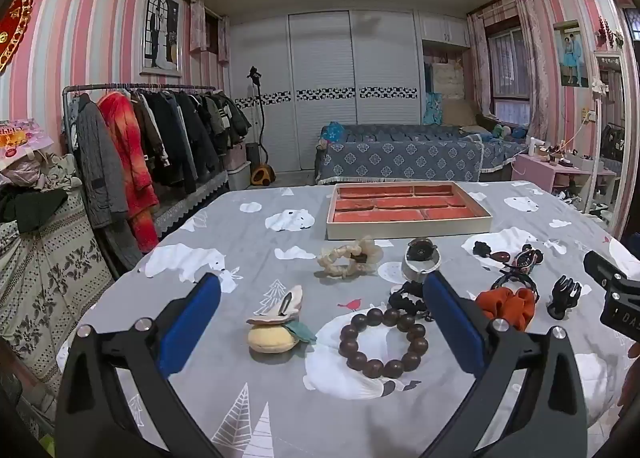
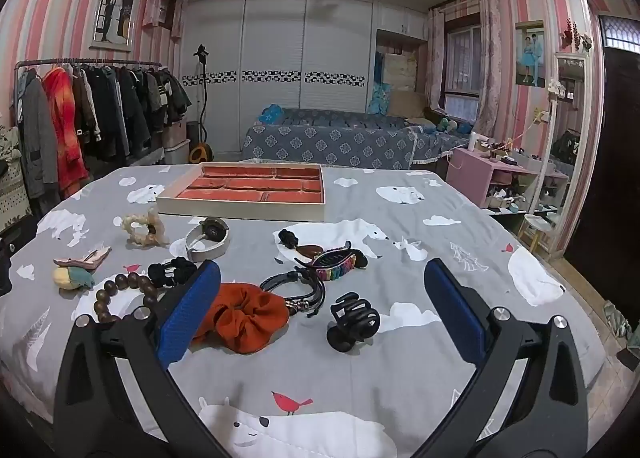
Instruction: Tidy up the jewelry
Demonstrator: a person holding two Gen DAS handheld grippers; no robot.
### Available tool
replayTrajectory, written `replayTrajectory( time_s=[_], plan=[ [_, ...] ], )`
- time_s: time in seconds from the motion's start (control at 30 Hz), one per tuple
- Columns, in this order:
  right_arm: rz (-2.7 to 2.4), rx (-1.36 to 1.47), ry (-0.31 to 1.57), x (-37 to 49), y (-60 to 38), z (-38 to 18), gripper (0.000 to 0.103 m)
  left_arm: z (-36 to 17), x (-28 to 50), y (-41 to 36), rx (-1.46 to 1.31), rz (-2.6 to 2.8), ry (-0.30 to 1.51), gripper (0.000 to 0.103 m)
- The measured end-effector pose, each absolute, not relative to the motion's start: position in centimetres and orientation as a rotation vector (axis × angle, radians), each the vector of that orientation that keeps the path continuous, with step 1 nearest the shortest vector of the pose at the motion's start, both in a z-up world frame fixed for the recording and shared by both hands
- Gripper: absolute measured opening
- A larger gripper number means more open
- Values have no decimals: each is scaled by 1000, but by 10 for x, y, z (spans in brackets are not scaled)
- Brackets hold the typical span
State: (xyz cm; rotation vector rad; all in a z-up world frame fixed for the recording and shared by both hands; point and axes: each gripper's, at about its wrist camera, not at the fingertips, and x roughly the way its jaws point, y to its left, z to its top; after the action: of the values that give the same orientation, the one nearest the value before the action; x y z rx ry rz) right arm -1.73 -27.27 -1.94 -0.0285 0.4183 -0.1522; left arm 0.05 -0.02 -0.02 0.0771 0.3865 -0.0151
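both your claws, left gripper (image 1: 322, 300) and right gripper (image 2: 322, 286), gaping wide, empty. tray (image 1: 408, 227) far side of bed, compartments bare.

risk: bead bracelet (image 1: 382, 342) touching black cord knot (image 1: 406, 298), may drag along.

count: 1 tray, 1 bead bracelet, 2 scrunchies (orange (image 2: 244, 318), cream (image 1: 346, 258)), 1 black claw clip (image 2: 354, 322).

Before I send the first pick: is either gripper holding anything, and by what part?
Nothing is held. The left gripper and the right gripper are both wide open above the bedspread, with no item between their fingers.
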Motion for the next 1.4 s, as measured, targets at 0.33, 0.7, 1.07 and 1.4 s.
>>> replayTrajectory(
  time_s=[0.33, 0.7, 1.07, 1.4],
  plan=[
    [-154, -22, 420, -15, -275, -20, 99, 0, 3, 0, 75, 2, 371, 99],
    [-161, -7, 425, -13, -279, -27, 99, -5, 6, 1, 74, 0, 378, 99],
    [-162, -14, 431, -11, -277, -31, 99, -5, 8, 4, 66, 2, 377, 99],
    [-162, -16, 432, -11, -277, -32, 99, -5, 8, 7, 58, -1, 378, 99]
  ],
)
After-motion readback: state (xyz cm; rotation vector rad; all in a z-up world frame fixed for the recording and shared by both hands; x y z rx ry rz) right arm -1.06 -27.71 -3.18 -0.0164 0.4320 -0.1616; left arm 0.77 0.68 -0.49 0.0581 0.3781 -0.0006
